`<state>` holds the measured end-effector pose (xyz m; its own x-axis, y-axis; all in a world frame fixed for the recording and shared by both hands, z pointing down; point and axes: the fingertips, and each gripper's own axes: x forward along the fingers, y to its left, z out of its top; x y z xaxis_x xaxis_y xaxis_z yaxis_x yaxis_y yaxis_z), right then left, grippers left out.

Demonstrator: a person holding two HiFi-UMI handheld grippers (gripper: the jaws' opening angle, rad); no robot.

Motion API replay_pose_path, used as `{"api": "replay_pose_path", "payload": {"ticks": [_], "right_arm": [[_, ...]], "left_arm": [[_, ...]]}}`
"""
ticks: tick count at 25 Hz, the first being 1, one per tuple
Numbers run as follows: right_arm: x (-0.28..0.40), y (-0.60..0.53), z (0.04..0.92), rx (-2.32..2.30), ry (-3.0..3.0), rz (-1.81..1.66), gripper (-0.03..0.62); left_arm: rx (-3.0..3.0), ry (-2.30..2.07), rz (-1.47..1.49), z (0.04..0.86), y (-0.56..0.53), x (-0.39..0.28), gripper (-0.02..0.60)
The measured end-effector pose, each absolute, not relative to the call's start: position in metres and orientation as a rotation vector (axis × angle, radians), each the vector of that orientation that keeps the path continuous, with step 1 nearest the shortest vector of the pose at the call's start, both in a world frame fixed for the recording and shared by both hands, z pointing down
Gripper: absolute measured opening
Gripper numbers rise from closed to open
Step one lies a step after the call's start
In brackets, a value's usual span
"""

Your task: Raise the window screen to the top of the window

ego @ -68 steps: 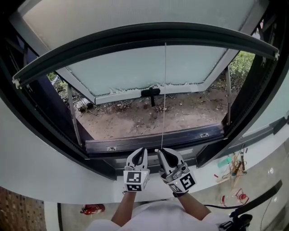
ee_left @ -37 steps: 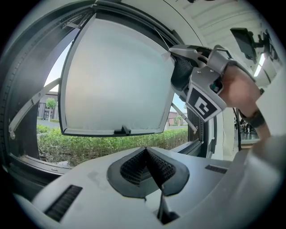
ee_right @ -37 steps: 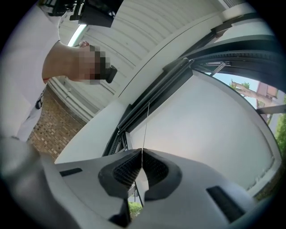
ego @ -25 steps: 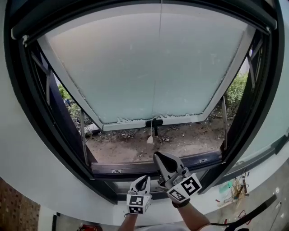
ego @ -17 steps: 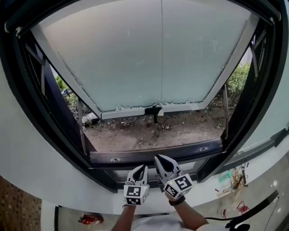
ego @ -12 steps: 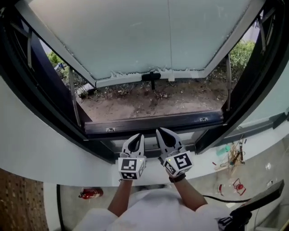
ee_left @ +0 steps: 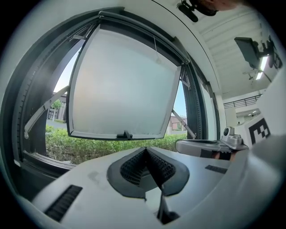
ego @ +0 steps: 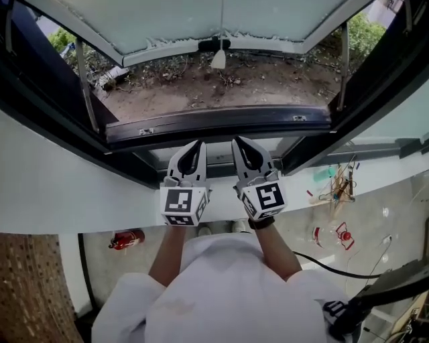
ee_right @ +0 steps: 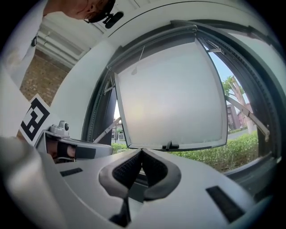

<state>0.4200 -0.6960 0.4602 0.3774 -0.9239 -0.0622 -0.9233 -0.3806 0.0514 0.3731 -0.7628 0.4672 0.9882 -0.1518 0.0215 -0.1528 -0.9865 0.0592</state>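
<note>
The left gripper (ego: 194,146) and the right gripper (ego: 240,143) point forward side by side, near each other but apart, above the white curved wall ledge (ego: 67,194). Just ahead of both claws the dark metal lower window frame (ego: 221,120) runs left to right. Beyond it, outside, lies the brown bare soil (ego: 268,84). Farther ahead and higher, the frosted glass sash in its pale frame (ego: 201,17) tilts outward. Its black handle (ego: 213,45) sits ahead of the gap between the claws. The small white cone-shaped cord pull (ego: 218,60) hangs in front of that handle. Behind, below and left of the left claw, the red fire extinguisher (ego: 126,238) lies on the floor. Behind and right of the right claw, the black cable (ego: 322,266) trails across the floor.
</note>
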Motion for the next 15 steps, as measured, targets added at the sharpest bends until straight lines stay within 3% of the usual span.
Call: {"api": "replay_pose_path", "payload": {"ticks": [15], "right_arm": [[0.416, -0.678, 0.470, 2.629, -1.716, -0.116, 0.003]], "left_arm": [[3.044, -0.259, 0.054, 0.480, -0.756, 0.361, 0.002]]}}
